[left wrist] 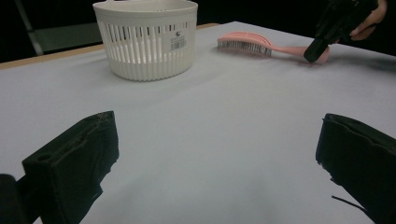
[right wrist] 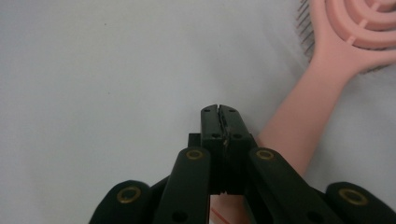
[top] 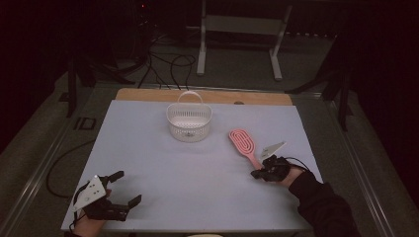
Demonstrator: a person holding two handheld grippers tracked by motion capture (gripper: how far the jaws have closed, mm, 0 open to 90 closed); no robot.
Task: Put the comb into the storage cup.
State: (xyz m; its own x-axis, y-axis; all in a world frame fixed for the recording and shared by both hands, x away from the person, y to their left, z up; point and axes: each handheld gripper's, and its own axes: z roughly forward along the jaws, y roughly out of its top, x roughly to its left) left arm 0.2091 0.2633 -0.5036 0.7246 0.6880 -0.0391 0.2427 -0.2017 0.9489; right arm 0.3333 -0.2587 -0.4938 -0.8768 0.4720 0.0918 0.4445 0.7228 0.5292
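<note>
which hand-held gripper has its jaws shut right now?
The right hand-held gripper: its two jaws meet with no gap, tips at the pink hairbrush handle end. The left hand-held gripper rests with jaws spread wide over bare table.

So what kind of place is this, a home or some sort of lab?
Most likely a lab or recording studio: a white-covered table in a dark room, loose cables on the floor behind it, and a metal stand. Only a basket and hairbrush are laid out.

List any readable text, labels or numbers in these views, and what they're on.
None can be read.
Sticker on the white basket: small dark mark and print, too blurred to read.
Pink hairbrush, both grippers and the table cover: no print seen.
</note>
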